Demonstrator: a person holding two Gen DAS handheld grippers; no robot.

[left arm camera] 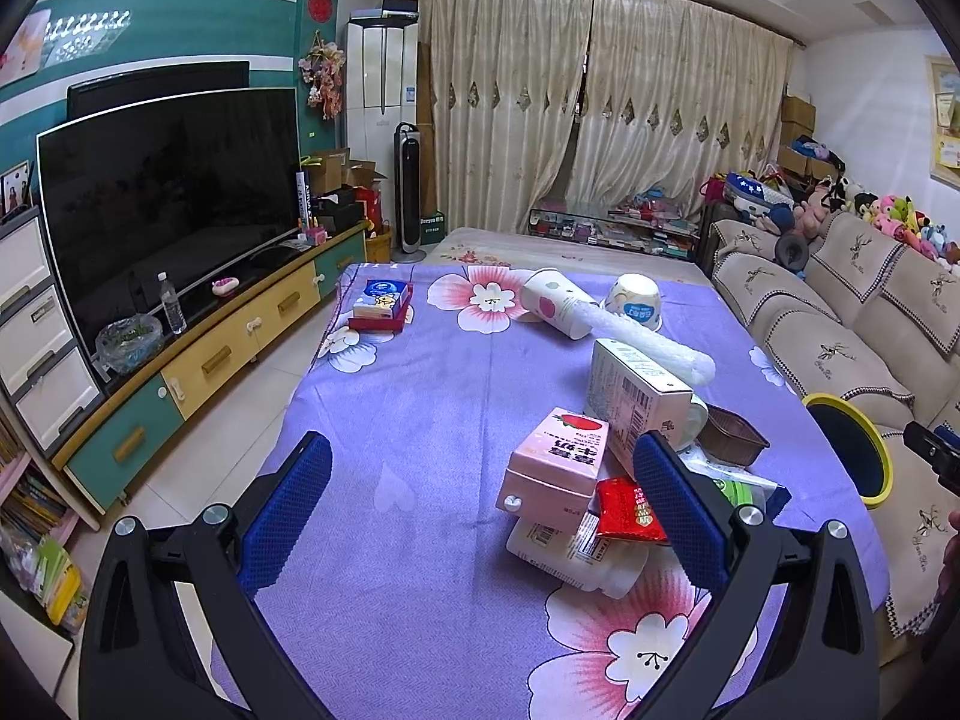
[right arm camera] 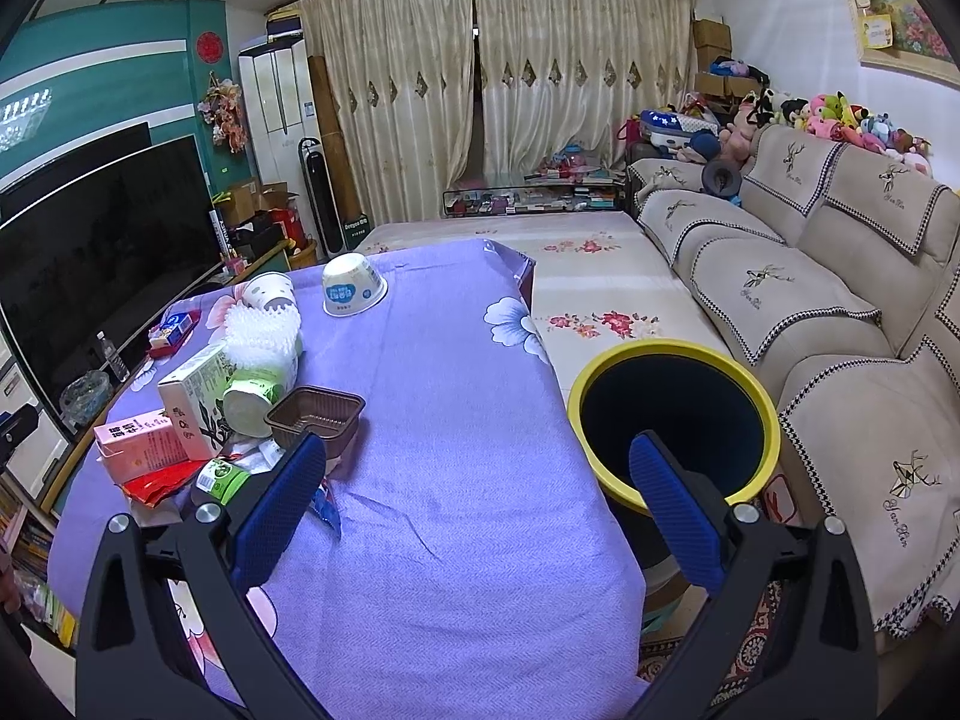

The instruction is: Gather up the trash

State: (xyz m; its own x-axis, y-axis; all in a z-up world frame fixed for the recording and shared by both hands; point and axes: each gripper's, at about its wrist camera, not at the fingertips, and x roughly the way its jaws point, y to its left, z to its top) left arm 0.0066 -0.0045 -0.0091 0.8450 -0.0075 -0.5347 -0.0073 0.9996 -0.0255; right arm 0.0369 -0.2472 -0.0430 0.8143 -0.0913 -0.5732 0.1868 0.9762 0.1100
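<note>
Worktop (left arm camera: 432, 420) is covered in a purple floral cloth and sits in a living room: TV (left arm camera: 168, 192) on a teal/yellow cabinet to the left, beige sofa (right arm camera: 810, 276) to the right, closed curtains (left arm camera: 600, 108) at the back.

Trash is piled at the near-right part of the worktop in the left wrist view: pink milk carton (left arm camera: 555, 468) lying on a white bottle (left arm camera: 576, 555), red wrapper (left arm camera: 627, 510) touching both, white box (left arm camera: 636, 390) tilted behind, brown plastic tray (left arm camera: 732, 435) beside it. Further back: tipped paper cup (left arm camera: 555, 303), upturned bowl (left arm camera: 633, 300), white foam roll (left arm camera: 654, 351), small boxes (left arm camera: 381, 306) at far left.

Yellow-rimmed bin (right arm camera: 675, 414) stands on the floor just beside the worktop's right edge, between it and the sofa. Right wrist view shows its dark inside (left view catches only a sliver at the frame edge). Right view also shows a green-labelled packet (right arm camera: 222, 477) near the tray.

Left gripper (left arm camera: 480, 507) hovers over the pile, jaws wide open, carton and wrapper between them, holding nothing. Right gripper (right arm camera: 477, 507) is over the worktop's right edge, jaws wide open and empty, right finger in front of the bin.
</note>
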